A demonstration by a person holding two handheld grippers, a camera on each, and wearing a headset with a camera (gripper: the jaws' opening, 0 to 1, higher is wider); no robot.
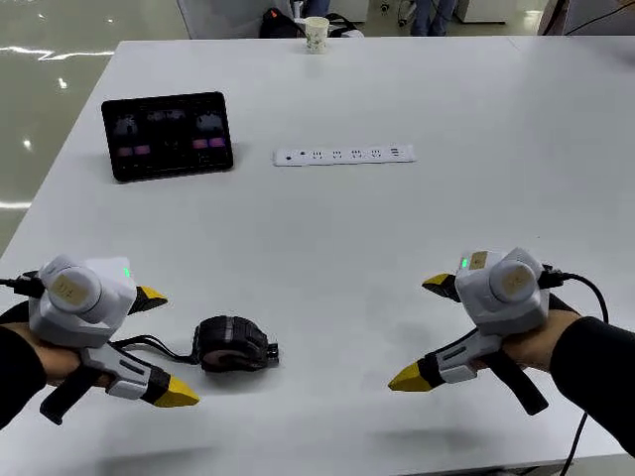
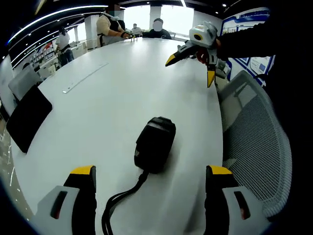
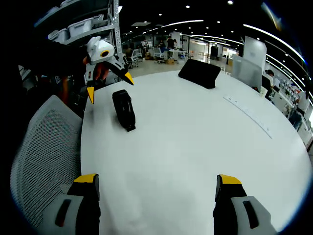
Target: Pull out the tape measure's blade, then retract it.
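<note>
Both grippers hover over the tabletop [image 1: 327, 238] with nothing gripped. Left gripper [image 1: 164, 345]: jaws spread wide, empty. Right gripper [image 1: 422, 330]: jaws also wide apart and empty, well apart from the work.

The tape measure [image 1: 233, 343] lies near the front edge, just beside the left gripper's jaws and roughly in line with their gap. In the left gripper view it sits just ahead of the tips, not touching. We see no blade out, so we judge the task not yet started.

Risks as we see them:
- The strap [image 2: 122, 200] trails from the case back between the left jaws. If we close too early we pinch strap, not case, and the case swings free once the blade gets pulled.
- The case is rounded. An off-centre grip could let it twist or squirt out of the jaws.
- A small nub [image 1: 272, 349] sticks out on the side facing the right gripper. We take it for the blade hook, but it's too small to confirm. It sits low against the tabletop, so the right jaws could scrape the surface or slip off it.
- If the case isn't held firm, pulling drags the whole thing across the tabletop instead of paying out blade.
- On retract, letting go of the hook lets the blade whip back, and the case may jump.

The tablet [image 1: 167, 134], power strip [image 1: 344, 155] and paper cup [image 1: 316, 33] are well apart from all this, so no collision worry.
</note>
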